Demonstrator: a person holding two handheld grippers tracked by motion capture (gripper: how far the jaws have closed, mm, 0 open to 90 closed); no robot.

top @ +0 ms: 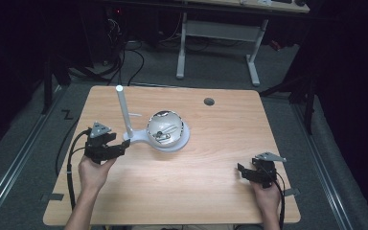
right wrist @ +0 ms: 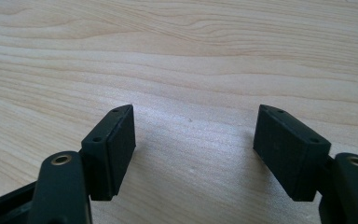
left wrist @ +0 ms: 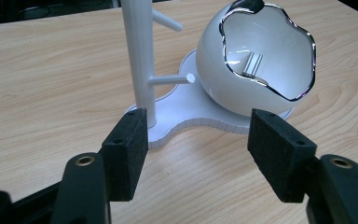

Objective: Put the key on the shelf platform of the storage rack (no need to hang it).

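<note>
Counter [top: 206,163]: a pale wood-grain top with rounded corners, flat and smooth; a small dark round hole [top: 209,101] sits near its far edge, right of centre.
Far desk [top: 218,33]: a white-legged frame on the grey floor beyond the counter, with dark cables trailing on the floor to its left.
White stand [top: 165,141]: a matte white moulded base with a curved outline, lying left of centre on the counter; its layered edge shows in the left tool view.
Post [top: 123,112]: a slim white round rod rising upright from the left end of the stand, with short side pegs [left wrist: 170,79] sticking out towards the bowl.
Bowl [top: 166,128]: a glossy white rounded shell with a wavy, dark-edged rim, resting tilted on the right part of the stand, its opening facing up and towards the near side; a small ridged white piece [left wrist: 251,63] shows inside.
Left tool [top: 117,146]: black, held in the left hand [top: 93,172], its padded jaws spread apart; one foam pad [left wrist: 128,140] sits just beside the post's foot and the stand's near edge lies between the jaws, ungripped.
Right tool [top: 243,170]: black, held in the right hand [top: 266,196] at the near right, well apart from the stand; jaws spread wide over bare wood, nothing between them.
</note>
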